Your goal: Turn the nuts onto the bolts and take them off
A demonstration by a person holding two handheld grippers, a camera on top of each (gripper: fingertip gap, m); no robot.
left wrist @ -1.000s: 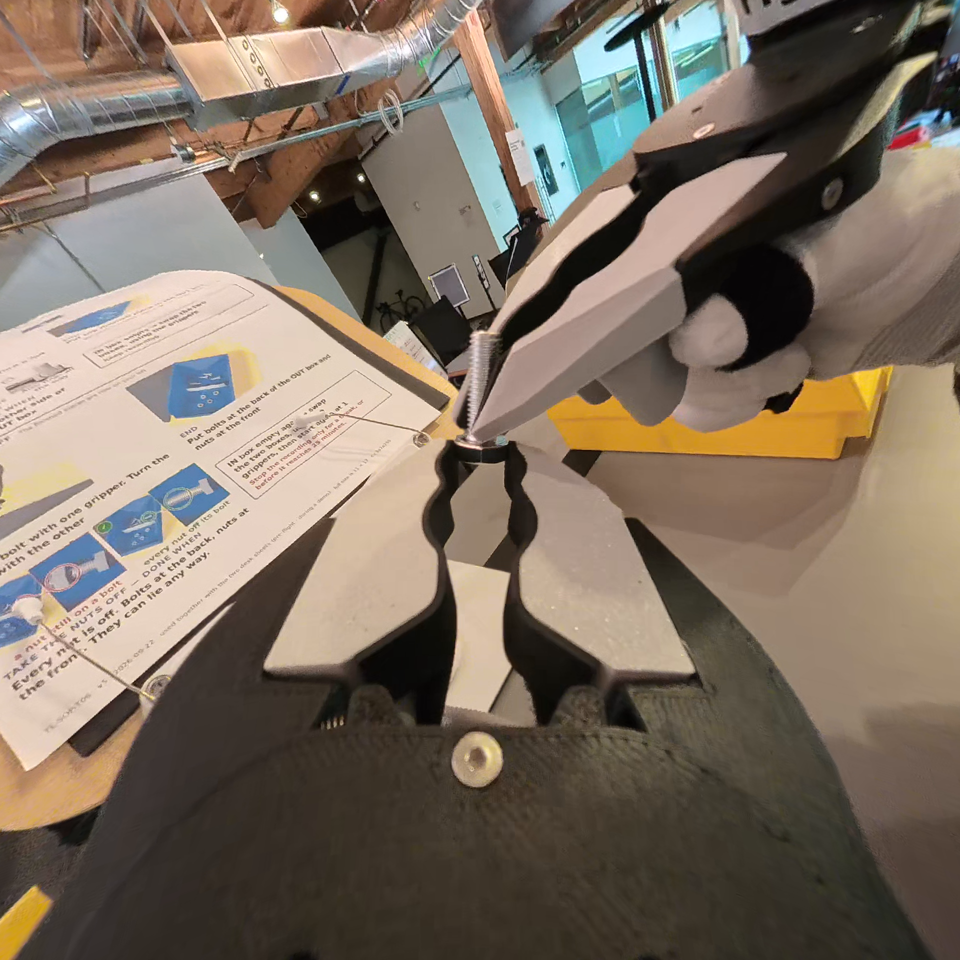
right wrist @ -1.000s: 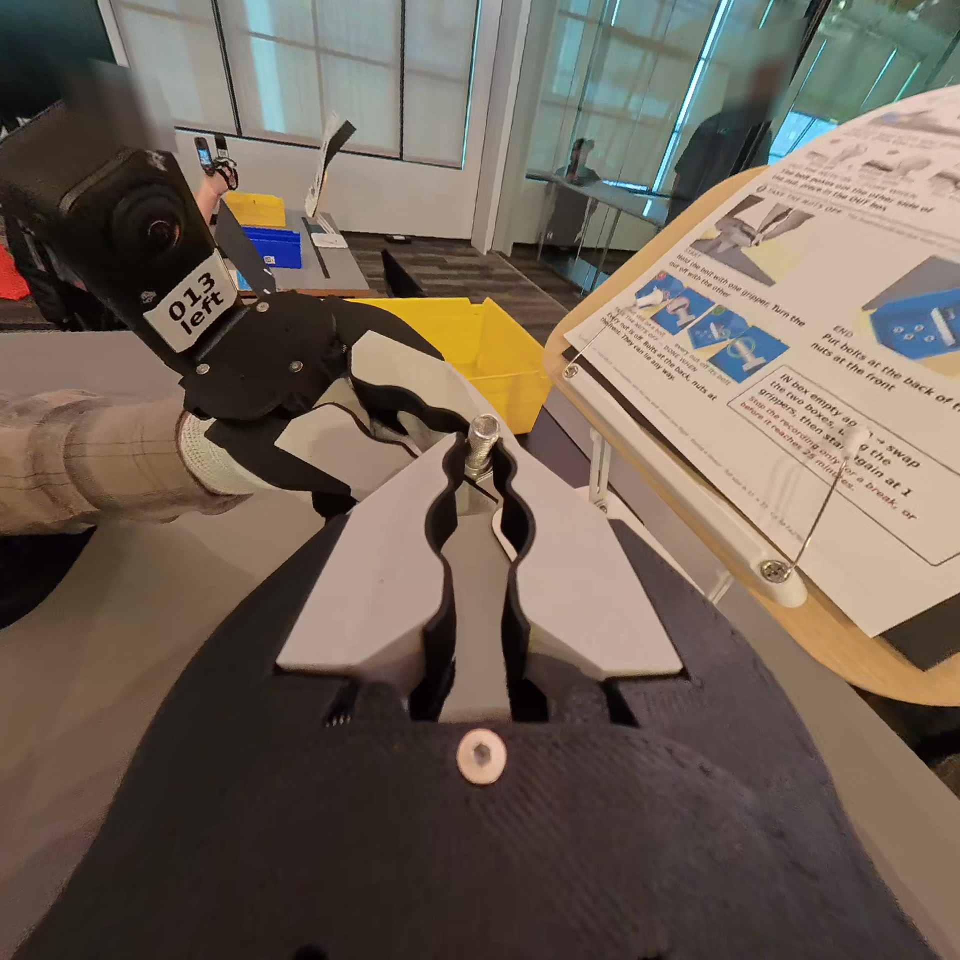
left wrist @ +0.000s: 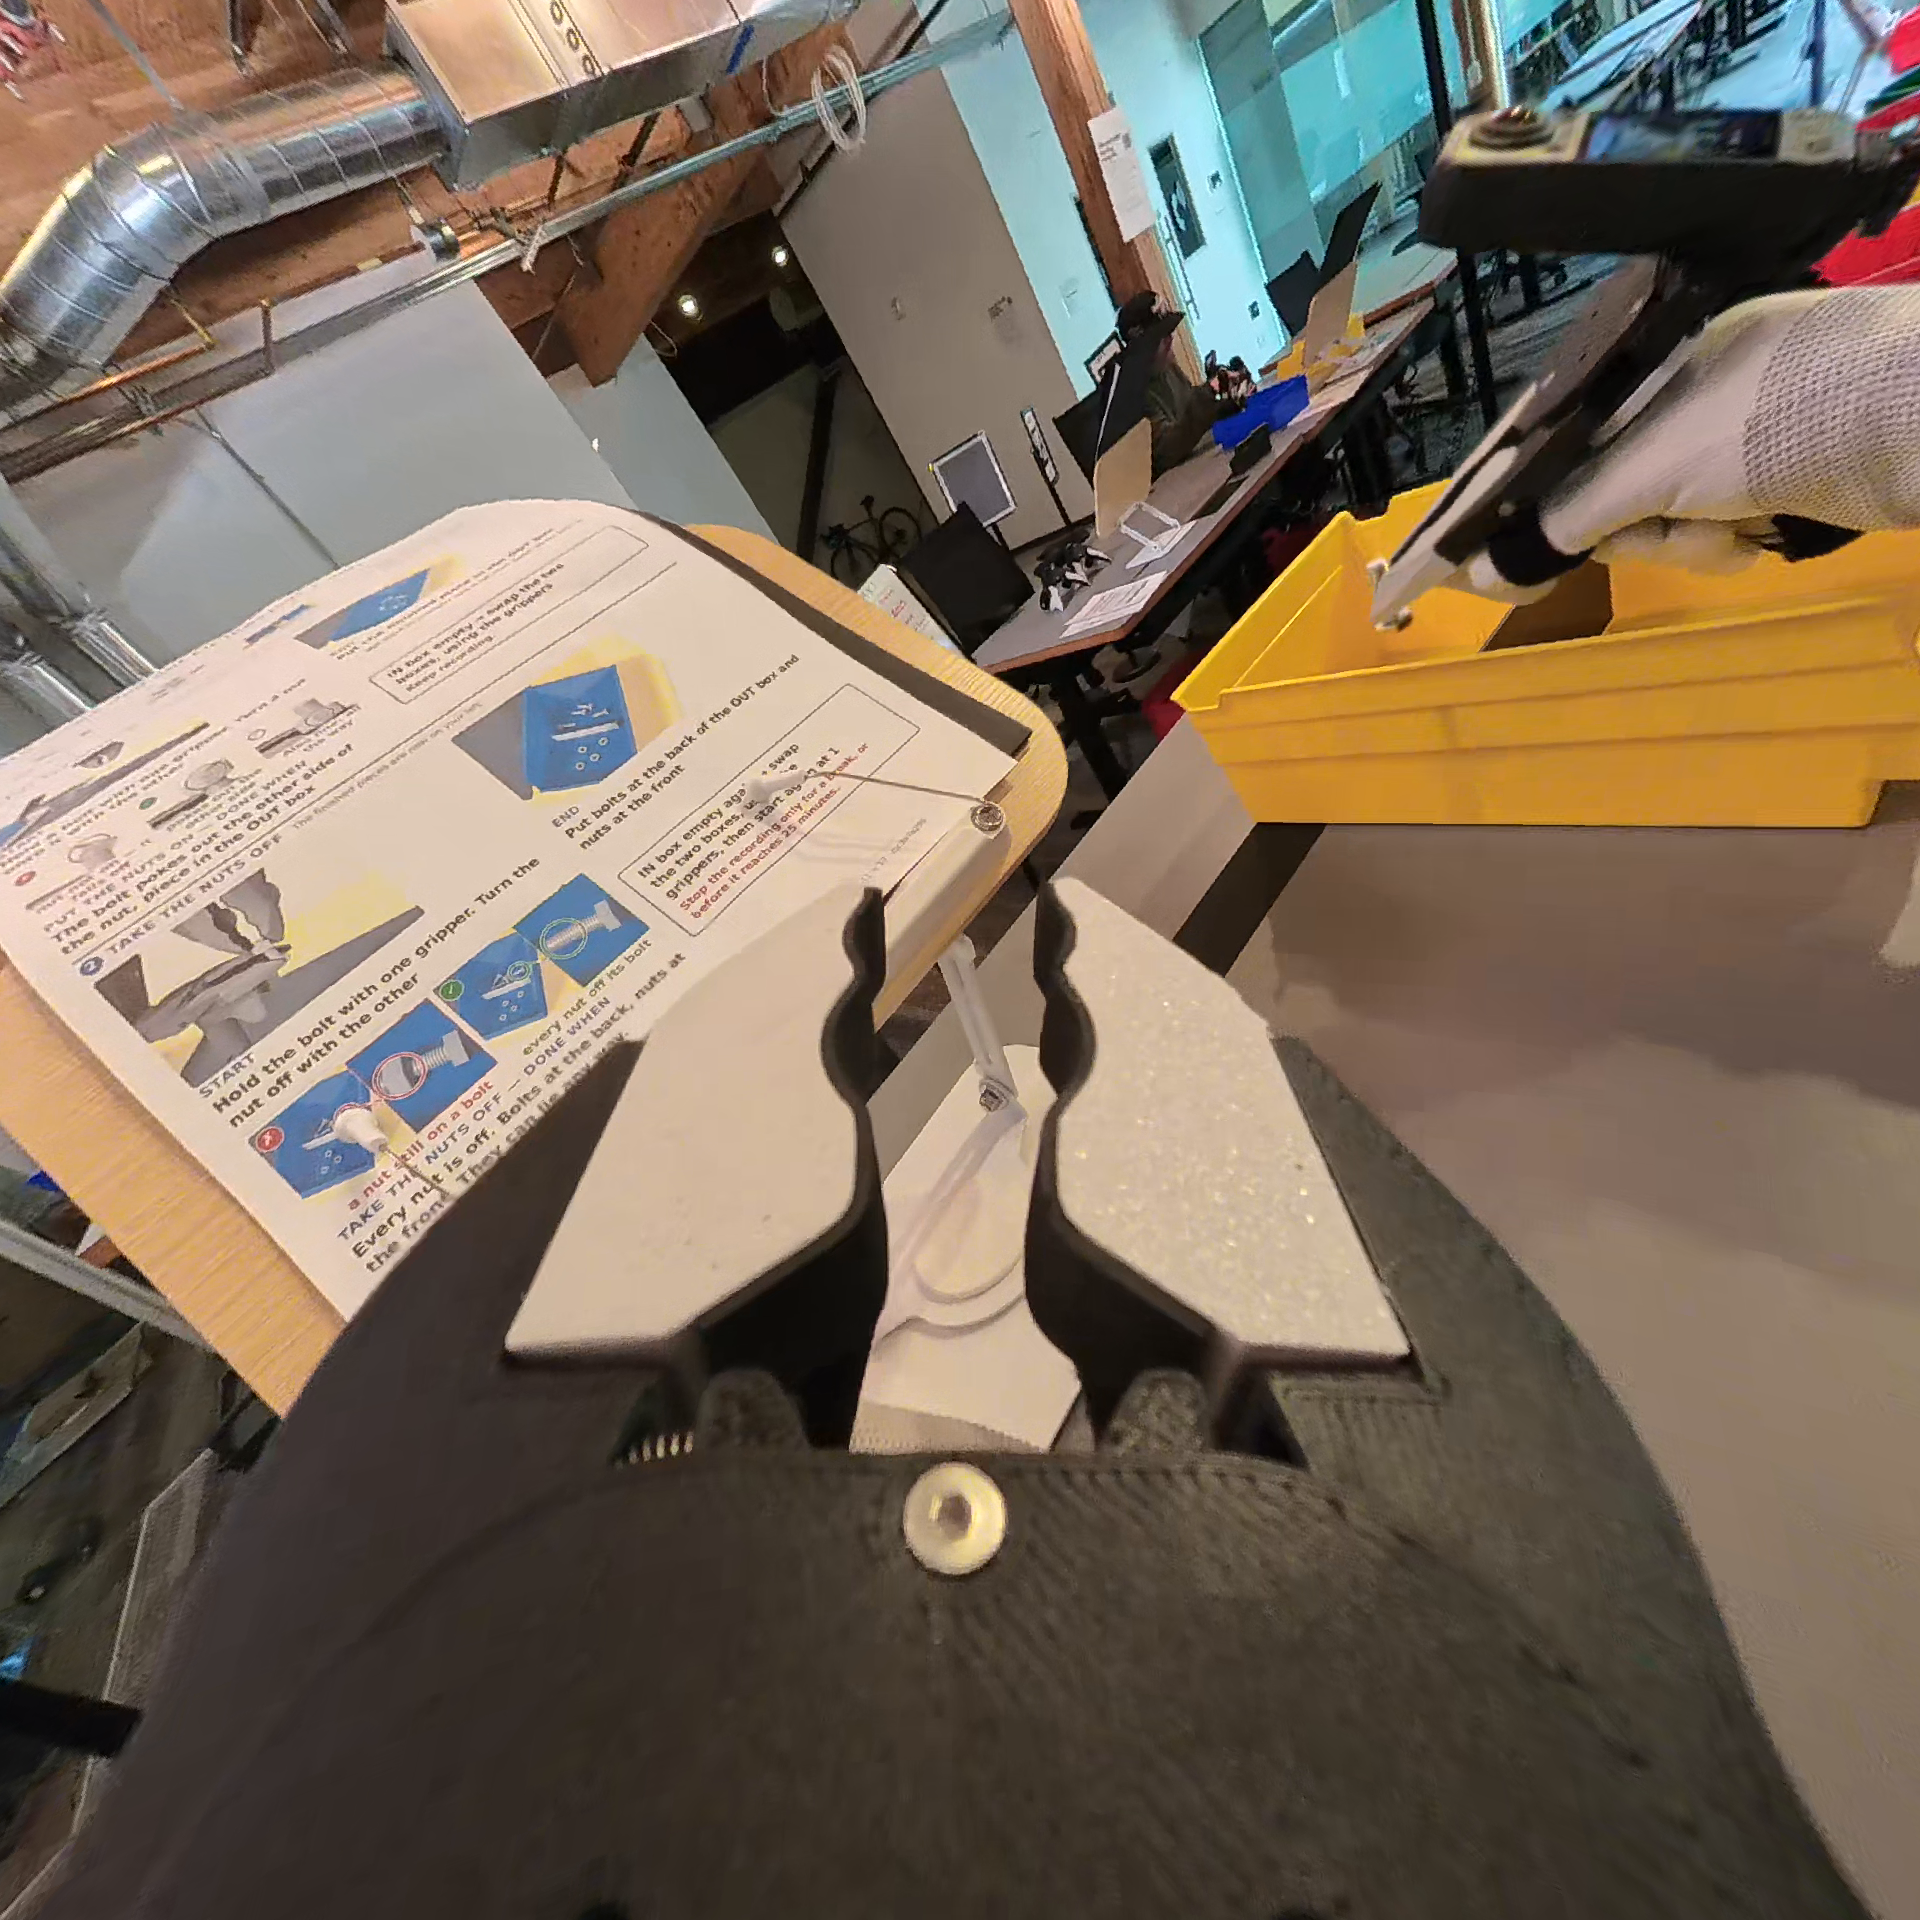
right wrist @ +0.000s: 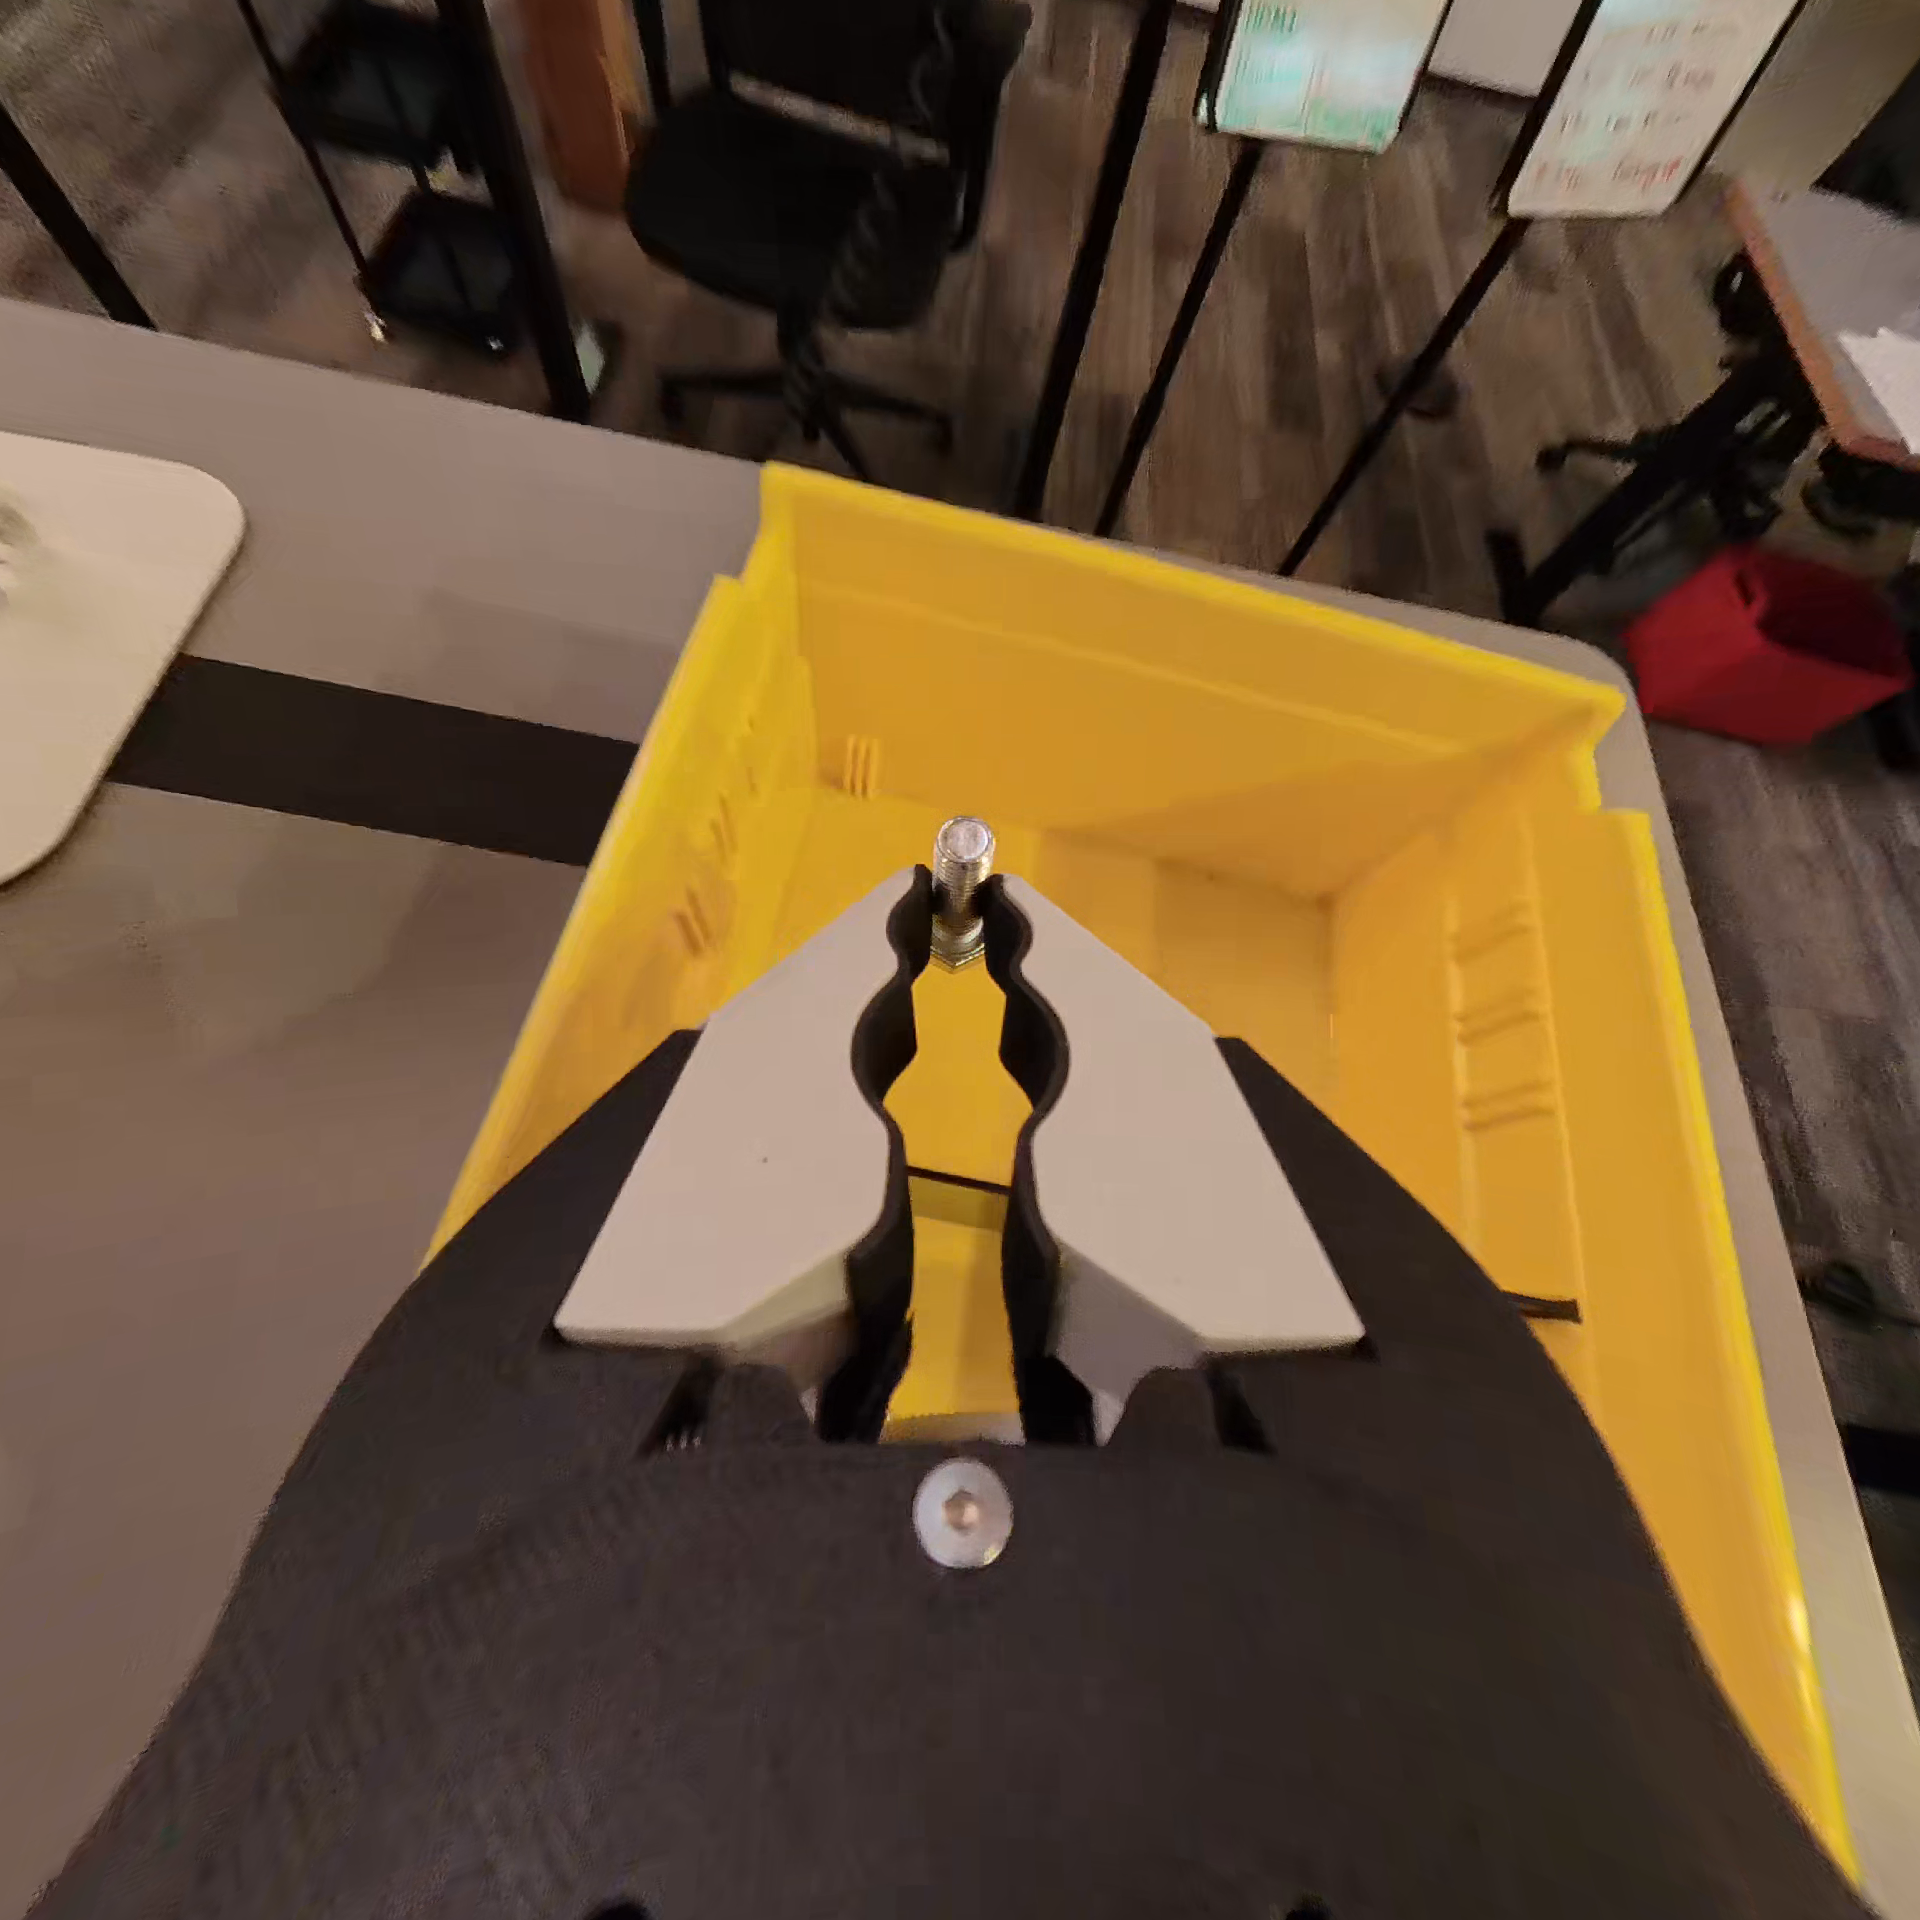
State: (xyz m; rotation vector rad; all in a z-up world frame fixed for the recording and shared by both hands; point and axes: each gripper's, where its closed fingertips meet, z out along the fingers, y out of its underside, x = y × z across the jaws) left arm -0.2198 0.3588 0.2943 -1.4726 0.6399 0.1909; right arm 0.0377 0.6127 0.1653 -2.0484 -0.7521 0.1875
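Below and ahead of the right gripper's fingertips lies the yellow bin (right wrist: pixel 1195 727), open-topped, its far wall facing the camera; no parts can be seen on the stretch of its floor that shows. It sits on the grey table (right wrist: pixel 260 1039), and in the left wrist view it stands well beyond the left fingers, off to their right.

Left of the left gripper's fingers, the tilted instruction sheet (left wrist: pixel 436 831) on its wooden board fills that side.

The right gripper (right wrist: pixel 961 904) is clamped on the bolt (right wrist: pixel 962 862), pinched in the notch nearest the fingertips. Its long axis runs along the fingers: the flat end of the threaded shank pokes out past the tips toward the bin's far wall, and a hex piece, a nut or the bolt's head, I cannot tell which, sits just behind the notch between the fingers.

The left gripper (left wrist: pixel 958 914) has its fingers spread apart with nothing between them; only a white stand base shows through the gap.

By my reading, this bolt's turn of the work looks finished and it is being carried over the bin for dropping. Whether a loose nut has already been dropped I cannot see. Releasing the bolt remains, then the next piece.
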